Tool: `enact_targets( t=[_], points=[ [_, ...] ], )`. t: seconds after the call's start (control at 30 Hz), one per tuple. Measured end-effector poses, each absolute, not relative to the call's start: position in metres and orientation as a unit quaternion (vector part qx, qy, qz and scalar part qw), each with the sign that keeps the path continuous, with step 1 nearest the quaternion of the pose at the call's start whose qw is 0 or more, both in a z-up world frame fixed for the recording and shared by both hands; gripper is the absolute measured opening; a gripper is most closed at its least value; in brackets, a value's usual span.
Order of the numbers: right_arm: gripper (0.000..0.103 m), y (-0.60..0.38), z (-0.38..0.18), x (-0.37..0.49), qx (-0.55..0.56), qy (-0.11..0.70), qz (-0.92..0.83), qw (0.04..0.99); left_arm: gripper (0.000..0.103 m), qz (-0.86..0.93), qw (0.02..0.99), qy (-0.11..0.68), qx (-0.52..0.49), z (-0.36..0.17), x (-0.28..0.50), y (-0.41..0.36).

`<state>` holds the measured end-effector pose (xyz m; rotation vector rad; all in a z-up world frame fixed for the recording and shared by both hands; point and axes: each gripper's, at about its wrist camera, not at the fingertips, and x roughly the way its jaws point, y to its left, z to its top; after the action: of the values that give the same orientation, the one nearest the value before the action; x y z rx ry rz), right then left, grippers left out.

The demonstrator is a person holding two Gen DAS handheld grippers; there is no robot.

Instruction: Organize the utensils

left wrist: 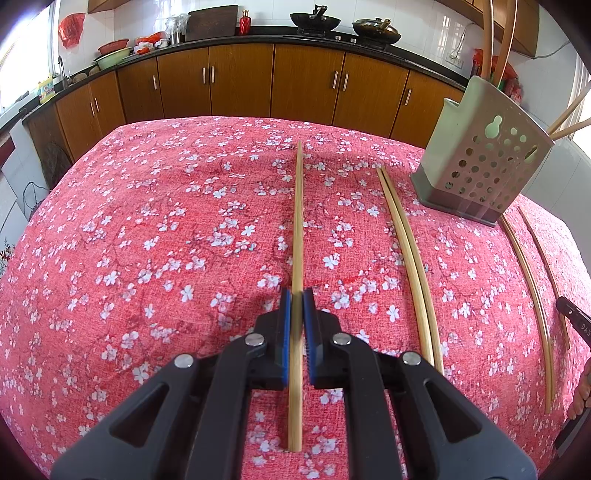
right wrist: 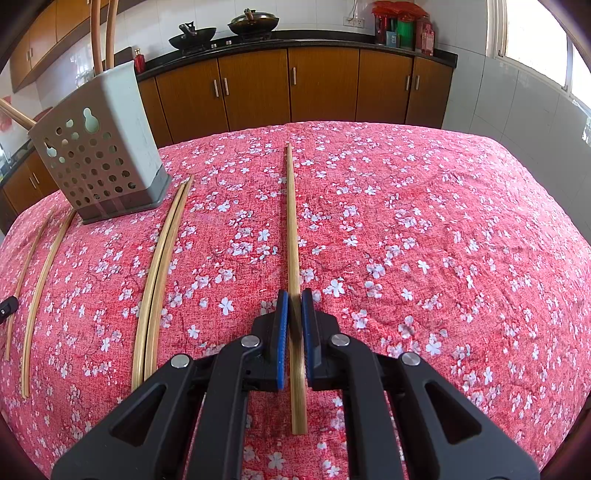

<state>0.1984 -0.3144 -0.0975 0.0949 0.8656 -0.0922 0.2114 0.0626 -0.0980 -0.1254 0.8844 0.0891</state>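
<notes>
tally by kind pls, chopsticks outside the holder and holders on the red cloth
chopsticks: 6 (1 in left gripper, 1 in right gripper, 2 loose pairs)
utensil holder: 1
total: 7

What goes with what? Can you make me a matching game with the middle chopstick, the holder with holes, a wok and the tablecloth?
Things:
1. chopstick
2. holder
3. wok
4. tablecloth

Matches:
A. black, on the stove at the back
B. red with white flowers
C. pale green, standing on the table
D. lying between the fingers of the left hand-held gripper

Pairs: 1-D, 2-C, 3-A, 4-B
</notes>
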Motion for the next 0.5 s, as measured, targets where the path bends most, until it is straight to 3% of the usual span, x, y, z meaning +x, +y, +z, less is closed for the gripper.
enact_targets(
  t=[0.5],
  points=[
    [0.008, -0.3145, -0.0971, 0.1986, 0.047, 0.419, -0.045, 0.906, 0.011, 0.037, 0.901, 0.427, -0.066, -0.0971, 0.2092, 0.0630]
  ],
)
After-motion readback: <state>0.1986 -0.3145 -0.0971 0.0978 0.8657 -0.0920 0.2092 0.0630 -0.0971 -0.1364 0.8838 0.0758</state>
